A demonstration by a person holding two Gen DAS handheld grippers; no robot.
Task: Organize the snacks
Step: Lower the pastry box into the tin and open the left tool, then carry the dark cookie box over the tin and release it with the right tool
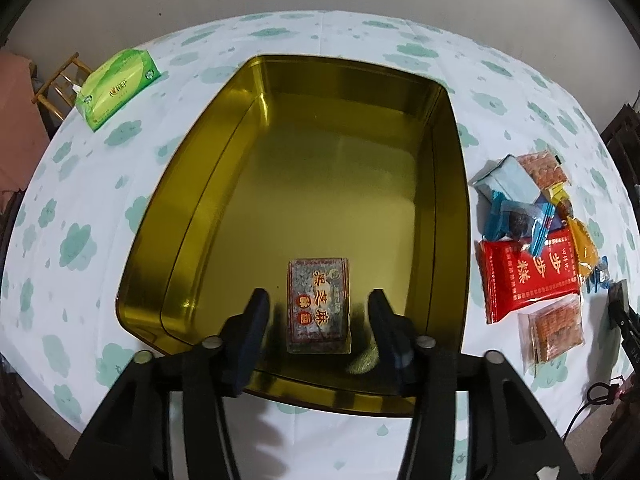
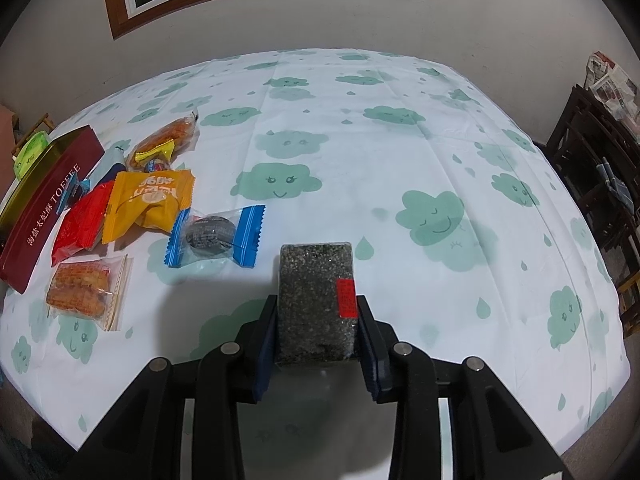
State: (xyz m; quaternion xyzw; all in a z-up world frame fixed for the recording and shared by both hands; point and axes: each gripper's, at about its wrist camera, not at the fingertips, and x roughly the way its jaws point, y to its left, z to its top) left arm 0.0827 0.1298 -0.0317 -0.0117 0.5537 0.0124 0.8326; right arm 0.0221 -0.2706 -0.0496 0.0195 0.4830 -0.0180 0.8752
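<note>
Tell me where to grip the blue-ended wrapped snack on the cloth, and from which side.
Grip the blue-ended snack across its dark round middle, coming from above. It lies flat on the tablecloth, its crimped blue ends are thin and would probably slip, and the bulge gives the fingers something firm. The yellow packet touches its left end, so keep clear there.

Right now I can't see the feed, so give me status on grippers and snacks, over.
Left gripper open over gold tin, one sesame bar inside. Right gripper shut on dark sesame block. Loose snack pile still outside.
</note>
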